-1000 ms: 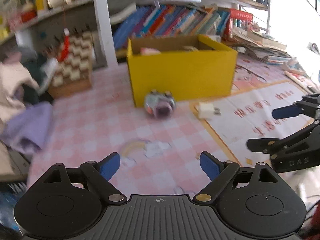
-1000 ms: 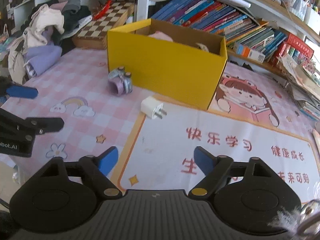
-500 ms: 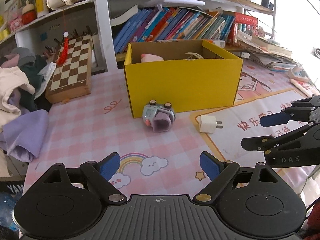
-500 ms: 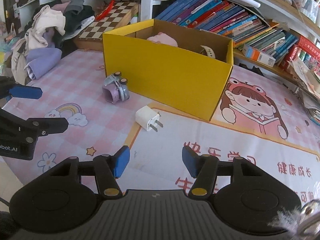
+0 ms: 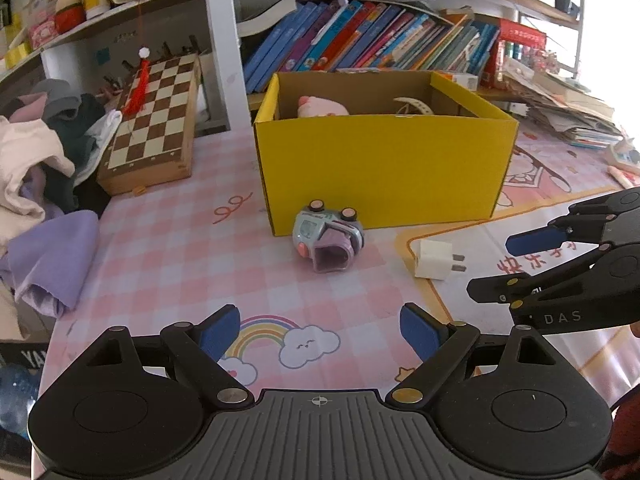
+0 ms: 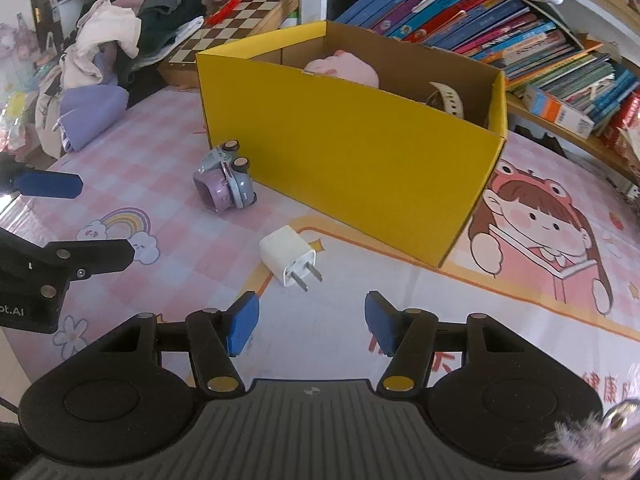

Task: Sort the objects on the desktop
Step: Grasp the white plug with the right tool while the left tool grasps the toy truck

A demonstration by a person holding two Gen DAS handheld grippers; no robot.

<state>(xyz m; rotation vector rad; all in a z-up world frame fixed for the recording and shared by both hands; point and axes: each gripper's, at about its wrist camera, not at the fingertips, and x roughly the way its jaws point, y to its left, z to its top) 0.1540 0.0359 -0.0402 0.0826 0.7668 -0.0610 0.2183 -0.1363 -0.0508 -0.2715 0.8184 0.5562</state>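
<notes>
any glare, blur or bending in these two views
Left wrist view: sharp; window light blows out the top right; fisheye bows the yellow cardboard box. Right wrist view: sharp on the white plug adapter; a blurred fuzzy object fills the bottom right corner.

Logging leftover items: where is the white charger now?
The charger lies on the mat just ahead of the open right claw, between the toy car and the yellow box, outside it.
</notes>
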